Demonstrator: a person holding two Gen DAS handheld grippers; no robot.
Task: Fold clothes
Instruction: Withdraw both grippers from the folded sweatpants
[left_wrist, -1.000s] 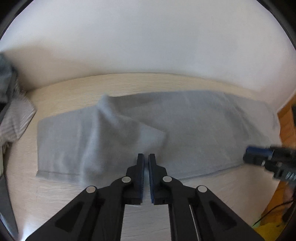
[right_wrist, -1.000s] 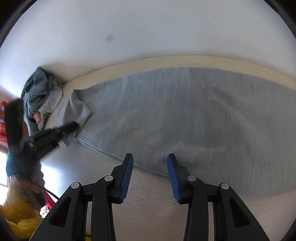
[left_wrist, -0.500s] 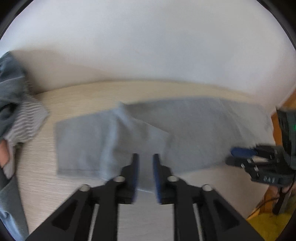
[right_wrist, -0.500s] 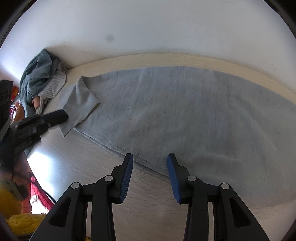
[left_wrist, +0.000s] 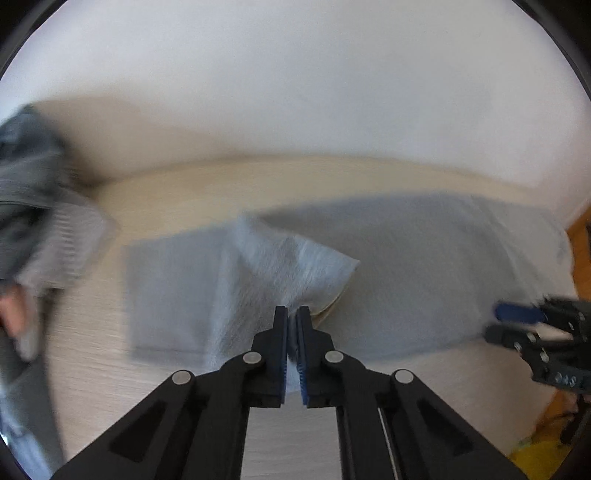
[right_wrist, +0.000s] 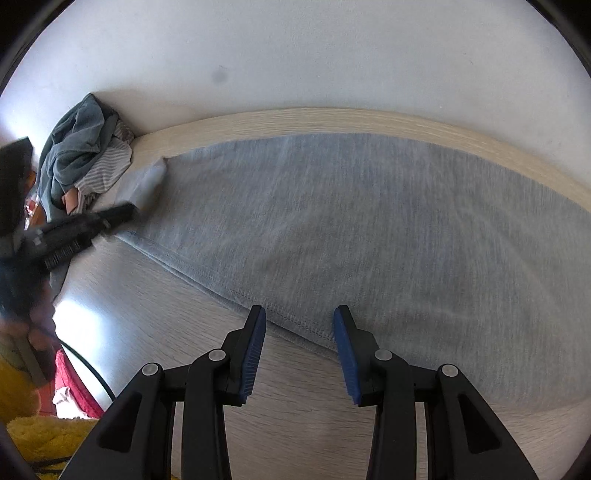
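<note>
A grey garment lies spread across the light wooden table, with its left part folded over into a flap. My left gripper is shut on the near edge of that flap, and the cloth rises toward the jaws. The right wrist view shows the same garment with its stitched hem running slantwise just beyond my right gripper. That gripper is open above the hem, with nothing pinched. The right gripper also shows at the garment's right end, and the left gripper at its far left end.
A pile of crumpled clothes, grey-blue and striped, sits in the table's far left corner against the white wall; it is blurred in the left wrist view. Beyond the table's left edge lie a yellow cloth and a red item.
The left jaws opened, then shut on the flap's edge, which now stands higher. The left view slid so the clothes pile shows more. The right gripper crept over the hem.
</note>
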